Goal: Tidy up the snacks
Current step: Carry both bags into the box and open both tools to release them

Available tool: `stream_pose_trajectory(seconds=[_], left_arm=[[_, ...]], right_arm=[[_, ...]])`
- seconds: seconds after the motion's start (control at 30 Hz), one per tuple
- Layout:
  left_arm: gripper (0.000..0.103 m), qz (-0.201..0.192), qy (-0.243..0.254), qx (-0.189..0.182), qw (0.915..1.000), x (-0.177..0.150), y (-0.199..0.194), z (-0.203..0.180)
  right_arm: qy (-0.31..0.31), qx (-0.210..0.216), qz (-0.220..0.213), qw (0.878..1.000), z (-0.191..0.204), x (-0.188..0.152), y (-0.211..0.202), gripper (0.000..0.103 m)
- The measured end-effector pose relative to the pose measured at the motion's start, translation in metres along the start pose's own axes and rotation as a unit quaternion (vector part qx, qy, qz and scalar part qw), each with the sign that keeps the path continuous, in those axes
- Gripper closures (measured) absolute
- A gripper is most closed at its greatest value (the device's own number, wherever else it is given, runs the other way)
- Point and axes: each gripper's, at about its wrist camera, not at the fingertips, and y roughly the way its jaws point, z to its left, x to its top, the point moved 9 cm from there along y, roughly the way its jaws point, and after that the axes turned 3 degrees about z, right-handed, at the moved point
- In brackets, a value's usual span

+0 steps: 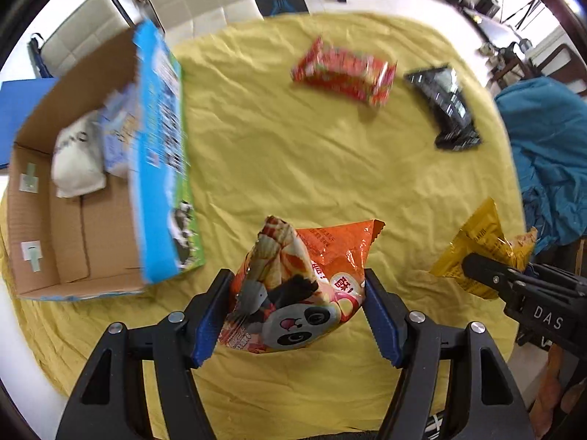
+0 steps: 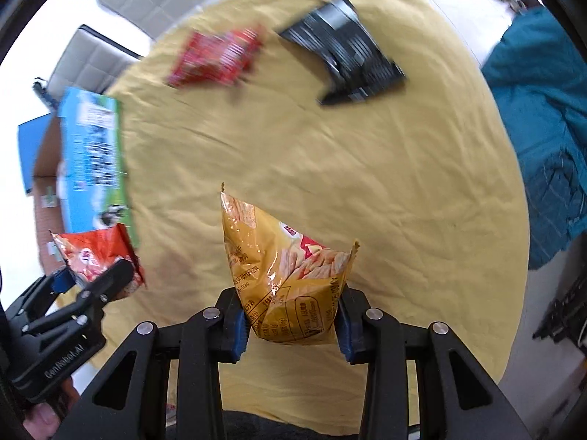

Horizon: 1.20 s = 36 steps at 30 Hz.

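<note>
Transport step is being carried out: orange panda bag (image 1: 293, 289) is being clamped by left tool (image 1: 297, 315), yellow bag (image 2: 290, 282) by right tool (image 2: 291, 324), above surface (image 1: 293, 161); release over cardboard box (image 1: 47, 220) is being called for next.

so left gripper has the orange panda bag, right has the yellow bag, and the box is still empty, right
Not quite: the cardboard box isn't empty. The left wrist view shows a white packet inside. The left gripper holds the orange panda bag; the right gripper holds the yellow bag.
</note>
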Motion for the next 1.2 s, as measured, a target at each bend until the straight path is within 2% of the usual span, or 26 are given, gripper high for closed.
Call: stream_pose_trajectory(seconds=[0.1, 0.27, 0.4, 0.63, 0.9, 1.07, 1.2], left_arm=[[0.036, -0.027, -0.003, -0.004, 0.9996, 0.003, -0.030, 0.009], [0.036, -0.065, -0.010, -0.016, 0.9977, 0.026, -0.070, 0.025], [0.036, -0.094, -0.021, -0.024, 0.9951, 0.032, -0.101, 0.046], [0.036, -0.135, -0.053, -0.036, 0.9888, 0.029, -0.148, 0.117], [0.036, -0.123, -0.104, -0.023, 0.9867, 0.022, -0.134, 0.221], [0.036, -0.084, -0.140, -0.014, 0.9866, 0.024, -0.093, 0.292], [0.036, -0.043, -0.169, -0.025, 0.9843, 0.035, -0.051, 0.338]], right_arm=[[-0.022, 0.010, -0.019, 1.000, 0.028, 0.015, -0.028, 0.064], [-0.063, 0.023, -0.049, 0.997, 0.091, 0.019, -0.064, 0.064], [-0.097, 0.026, -0.064, 0.993, 0.145, 0.021, -0.079, 0.064], [-0.147, 0.039, -0.054, 0.987, 0.241, 0.018, -0.070, 0.064], [-0.188, 0.027, 0.002, 0.982, 0.330, 0.025, -0.004, 0.064], [-0.201, 0.003, 0.037, 0.979, 0.362, 0.036, 0.054, 0.063], [-0.206, -0.025, 0.063, 0.976, 0.376, 0.044, 0.099, 0.063]])
